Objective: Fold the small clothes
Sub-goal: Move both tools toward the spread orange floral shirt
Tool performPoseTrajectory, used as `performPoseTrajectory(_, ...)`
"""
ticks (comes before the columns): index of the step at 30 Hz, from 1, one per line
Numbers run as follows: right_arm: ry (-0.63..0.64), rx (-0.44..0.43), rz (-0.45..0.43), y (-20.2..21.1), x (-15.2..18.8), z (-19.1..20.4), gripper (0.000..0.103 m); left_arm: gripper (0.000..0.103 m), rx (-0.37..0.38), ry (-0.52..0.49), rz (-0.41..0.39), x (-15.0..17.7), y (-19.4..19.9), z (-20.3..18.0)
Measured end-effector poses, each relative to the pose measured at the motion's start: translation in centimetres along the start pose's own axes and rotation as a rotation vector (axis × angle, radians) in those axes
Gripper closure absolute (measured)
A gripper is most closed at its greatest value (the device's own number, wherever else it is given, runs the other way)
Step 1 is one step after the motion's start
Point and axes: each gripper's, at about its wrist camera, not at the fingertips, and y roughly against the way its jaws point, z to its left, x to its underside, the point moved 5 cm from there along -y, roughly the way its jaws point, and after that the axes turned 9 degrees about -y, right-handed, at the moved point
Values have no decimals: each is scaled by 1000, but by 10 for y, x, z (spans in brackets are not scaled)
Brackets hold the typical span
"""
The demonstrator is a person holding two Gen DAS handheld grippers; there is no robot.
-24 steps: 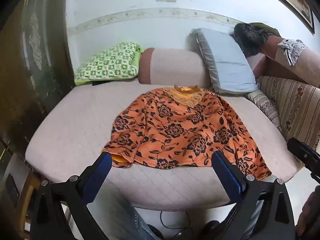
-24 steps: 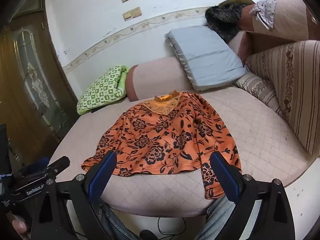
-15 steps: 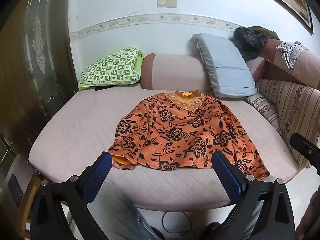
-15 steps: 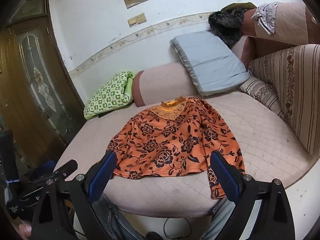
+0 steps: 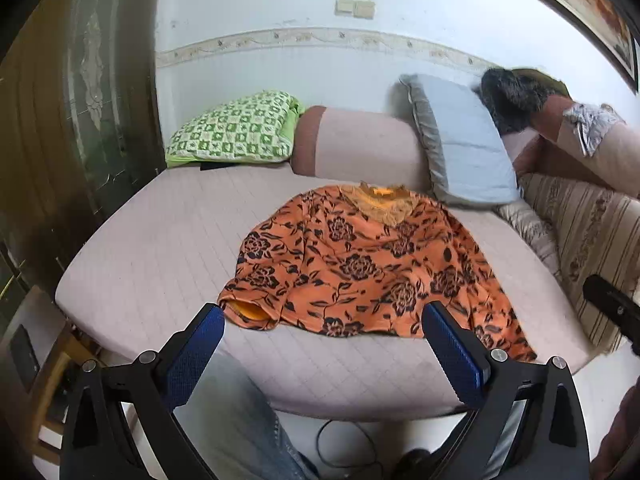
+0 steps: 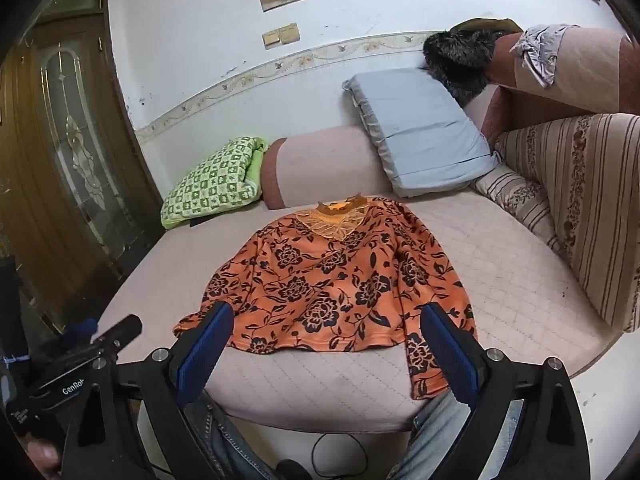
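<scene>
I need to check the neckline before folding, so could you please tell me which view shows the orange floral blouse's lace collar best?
The right wrist view: the lace collar faces the camera, its pattern distinct. In the left wrist view the collar looks blurred and flattened.

One orange floral top (image 6: 332, 280), two pillows, green checked (image 6: 212, 184) and grey-blue (image 6: 416, 128), two tongs (image 5: 320, 344) (image 6: 326, 342)

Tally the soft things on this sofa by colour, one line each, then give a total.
Orange floral top: 1
Green checked cushion: 1
Grey-blue pillow: 1
Striped beige cushion: 1
Black furry item: 1
Grey cloth on the sofa back: 1
Total: 6
</scene>
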Motion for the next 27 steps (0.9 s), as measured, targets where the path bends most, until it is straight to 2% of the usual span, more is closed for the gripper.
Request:
performPoseTrajectory(2,9,-8,4,0,0,3,8,3,-15,-6,3,-2,0,3)
performPoseTrajectory(5,24,-13,8,0,1,6,8,4,5,13,1,-5,0,7)
performPoseTrajectory(16,50,-32,31,-3,2,13,8,4,-19,14,0,7,-4,5)
performPoseTrajectory(27,59,-26,38,-12,0,17,9,3,-29,10,24,5,-21,4)
